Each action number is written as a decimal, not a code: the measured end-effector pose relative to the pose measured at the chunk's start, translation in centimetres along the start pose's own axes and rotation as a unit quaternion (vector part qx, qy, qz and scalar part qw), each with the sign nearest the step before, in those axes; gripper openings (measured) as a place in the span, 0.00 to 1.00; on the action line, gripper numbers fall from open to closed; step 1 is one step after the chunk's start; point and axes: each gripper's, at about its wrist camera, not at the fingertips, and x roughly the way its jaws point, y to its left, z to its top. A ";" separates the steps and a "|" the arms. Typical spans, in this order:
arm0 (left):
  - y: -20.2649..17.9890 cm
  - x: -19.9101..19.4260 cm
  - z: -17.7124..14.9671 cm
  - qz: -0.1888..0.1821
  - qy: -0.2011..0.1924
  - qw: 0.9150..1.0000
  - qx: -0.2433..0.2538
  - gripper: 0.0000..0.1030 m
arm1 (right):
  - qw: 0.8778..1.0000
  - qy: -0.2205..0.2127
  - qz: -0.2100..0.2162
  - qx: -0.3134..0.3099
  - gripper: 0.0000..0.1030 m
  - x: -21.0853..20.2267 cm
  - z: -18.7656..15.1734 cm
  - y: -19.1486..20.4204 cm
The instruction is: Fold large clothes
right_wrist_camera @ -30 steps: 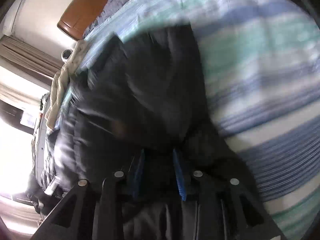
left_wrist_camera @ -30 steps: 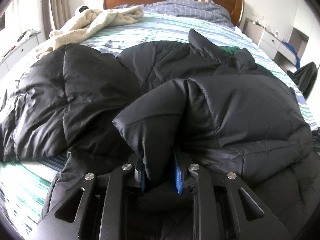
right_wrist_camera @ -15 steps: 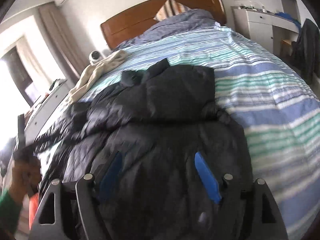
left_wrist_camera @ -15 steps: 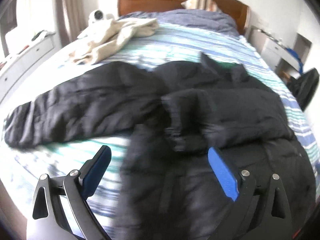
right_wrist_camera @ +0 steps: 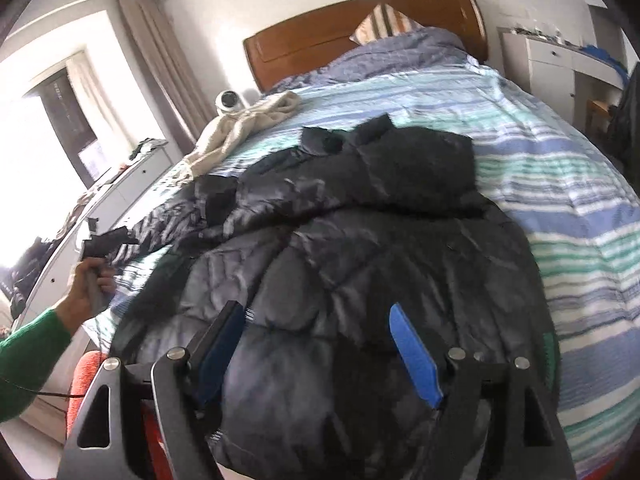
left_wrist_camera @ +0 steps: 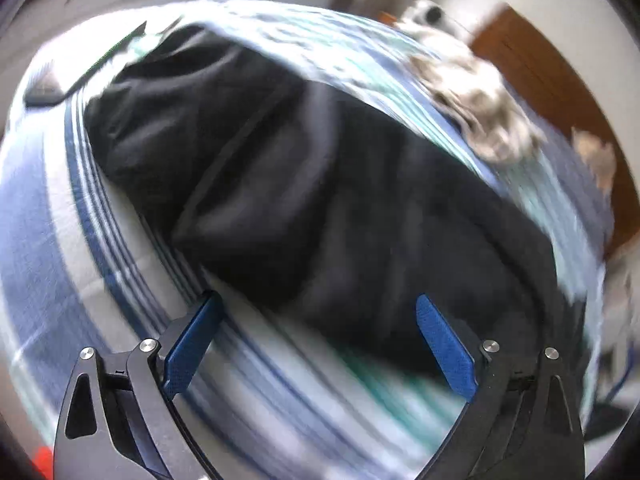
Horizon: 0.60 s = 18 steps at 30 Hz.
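A large black quilted puffer jacket (right_wrist_camera: 360, 248) lies spread on the striped bed, one sleeve folded across its chest. My right gripper (right_wrist_camera: 316, 344) is open and empty, hovering over the jacket's lower part. In the blurred, tilted left wrist view, the jacket's outstretched left sleeve (left_wrist_camera: 280, 184) lies across the bedspread, and my left gripper (left_wrist_camera: 316, 340) is open and empty just short of the sleeve's edge. The left gripper also shows in the right wrist view (right_wrist_camera: 104, 240), held by a hand in a green sleeve at the bed's left side.
The bed has a blue, green and white striped cover (right_wrist_camera: 560, 208) and a wooden headboard (right_wrist_camera: 344, 36). A cream garment (right_wrist_camera: 240, 128) and a small white camera (right_wrist_camera: 229, 101) lie at the far left. White drawers (right_wrist_camera: 552, 64) stand to the right.
Both grippers have let go of the jacket and opened. The left gripper has swung over to the outstretched left sleeve; the right has drawn back above the jacket's lower part.
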 end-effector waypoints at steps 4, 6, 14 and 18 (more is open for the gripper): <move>0.7 0.9 2.0 -0.010 -0.039 0.997 -0.072 0.99 | 1.000 -0.002 0.008 -0.029 0.75 -0.6 0.1 2.1; 0.7 1.5 2.6 -0.018 -0.046 0.994 -0.100 0.96 | 0.999 -0.002 0.005 -0.041 0.75 -0.7 -0.4 2.8; -3.2 -0.1 3.2 -0.007 -0.067 0.998 0.004 0.04 | 1.000 0.010 0.006 -0.019 0.75 -0.9 -2.2 1.7; -9.5 -4.8 3.4 -0.012 -0.123 0.987 0.105 0.03 | 1.000 0.001 0.005 -0.009 0.75 -1.7 -2.2 0.6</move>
